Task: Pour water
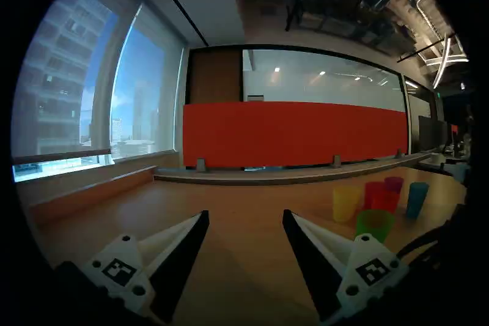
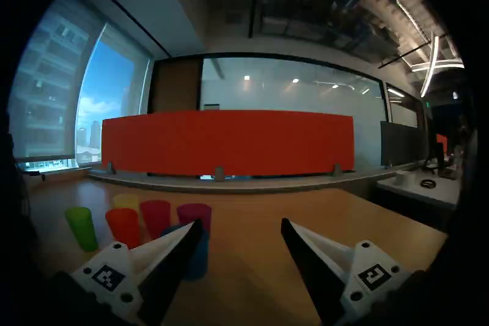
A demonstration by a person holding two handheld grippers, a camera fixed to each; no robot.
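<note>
Closest to you, your left gripper has its two fingers spread wide, with nothing between them but the bare wooden table. In the left gripper view the cups stand at about 4 o'clock, well clear of the fingertips. The green cup is nearest. The yellow cup is just beyond it toward 10 o'clock, and the red cup sits behind. A magenta cup is farthest back, and the blue cup is at the 3 o'clock end. The red patch may be two cups overlapping; at that size you can't separate them.

Your right gripper is just as wide open and holds nothing. In the right gripper view the group sits at about 8 o'clock, all upright. An orange cup stands there between the green and red ones. The blue cup is partly hidden behind the finger on that side, and you cannot tell whether it touches it.

A red partition runs along the table's far edge at 12 o'clock, and a tall window stands at 9 o'clock.
</note>
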